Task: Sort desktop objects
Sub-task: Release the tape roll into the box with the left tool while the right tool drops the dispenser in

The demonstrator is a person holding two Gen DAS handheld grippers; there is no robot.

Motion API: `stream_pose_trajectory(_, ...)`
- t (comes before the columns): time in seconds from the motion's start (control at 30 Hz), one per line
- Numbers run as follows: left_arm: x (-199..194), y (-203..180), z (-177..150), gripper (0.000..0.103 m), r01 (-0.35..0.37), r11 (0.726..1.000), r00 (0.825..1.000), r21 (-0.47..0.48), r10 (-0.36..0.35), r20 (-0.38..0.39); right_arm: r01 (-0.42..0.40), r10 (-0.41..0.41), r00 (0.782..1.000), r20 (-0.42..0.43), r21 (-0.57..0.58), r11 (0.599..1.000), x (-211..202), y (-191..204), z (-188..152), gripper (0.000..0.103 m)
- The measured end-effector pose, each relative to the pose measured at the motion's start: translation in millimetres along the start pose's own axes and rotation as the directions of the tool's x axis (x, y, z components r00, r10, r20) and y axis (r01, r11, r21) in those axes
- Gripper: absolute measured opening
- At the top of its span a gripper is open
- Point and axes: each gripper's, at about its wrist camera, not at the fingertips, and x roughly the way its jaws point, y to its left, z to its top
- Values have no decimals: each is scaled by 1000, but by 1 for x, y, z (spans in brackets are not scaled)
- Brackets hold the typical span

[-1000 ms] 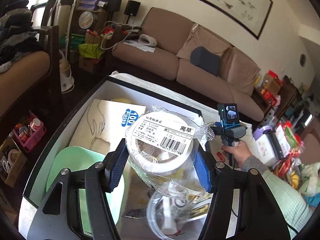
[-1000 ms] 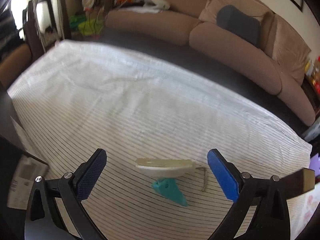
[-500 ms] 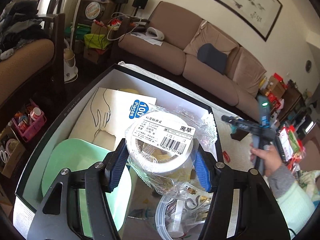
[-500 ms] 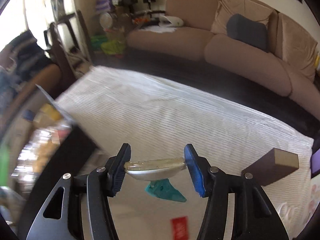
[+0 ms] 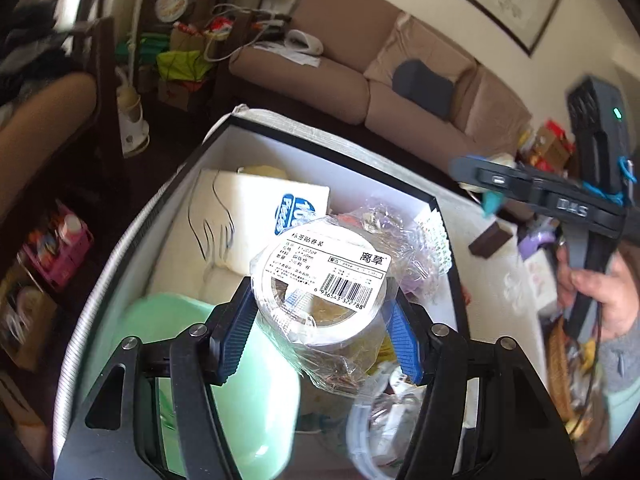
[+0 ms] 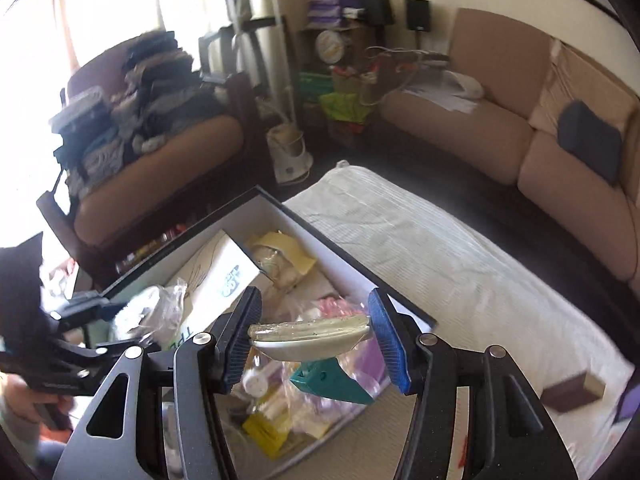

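The left gripper (image 5: 320, 320) pinches a tape roll (image 5: 320, 292) wrapped in crinkled clear film, blue ribbed pads pressed on its opposite sides. The roll's round face tilts up toward the camera, showing a white barcode label, and it hangs above the storage box (image 5: 320, 148).

The right gripper (image 6: 314, 334) clamps a shallow white dish-shaped piece (image 6: 308, 340) by its two ends, its long axis running level from pad to pad, flat side up and rounded belly down. A teal plastic wedge (image 6: 332, 380) hangs under it, pointing down and to the right. This piece also hangs over the box, near the wall that borders the cloth.

Below both tools the box is a white-walled, dark-rimmed rectangle, crowded with a pale green plastic lid (image 5: 240, 380), a white carton of gloves (image 5: 256, 224), yellow packets and clear bags. Little bare floor shows inside.

Beside the box, the white striped tablecloth (image 6: 460, 280) lies mostly bare, save a brown block (image 6: 572, 394) near its right edge. Beyond the table's far edge stands a tan sofa (image 6: 460, 128).
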Motion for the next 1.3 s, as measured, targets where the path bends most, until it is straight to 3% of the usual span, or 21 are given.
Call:
stream_pose_trajectory(0.23,2,32,57,59,-54,997,997,62,57,-56,-13,-6,997,-78,-246,969,72,43,-7,58)
stream_pose_trajectory(0.47,35,37,67,59,-64,993,992,97,73,-101,-57,-4,992,-130,-464,884,95,73,-41,59)
stream_pose_trajectory(0.57,45,34,67,59,-46,994,992,102,57,-116,-38,-35,991,-130,-521,852,90,76,-52,63)
stream_pose_trajectory(0.63,50,30,67,59,-38,993,991,109,51,-123,-58,-4,992,-125,-490,870,77,71,-54,65)
stream_pose_trajectory(0.73,59,26,76,59,-35,993,990,111,50,-129,-76,51,996,-68,-460,885,48,68,-56,82)
stream_pose_trajectory(0.97,94,-4,102,59,-46,981,981,187,80,-179,-92,79,995,-54,-301,949,8,44,-59,82)
stream_pose_trajectory(1.1,124,-40,104,59,-42,965,967,257,104,-233,-143,140,990,-32,-140,980,-11,21,-63,82)
stream_pose_trajectory(1.3,173,-86,110,59,-61,942,932,331,172,-320,-140,140,990,-10,-54,989,-28,-3,-74,82)
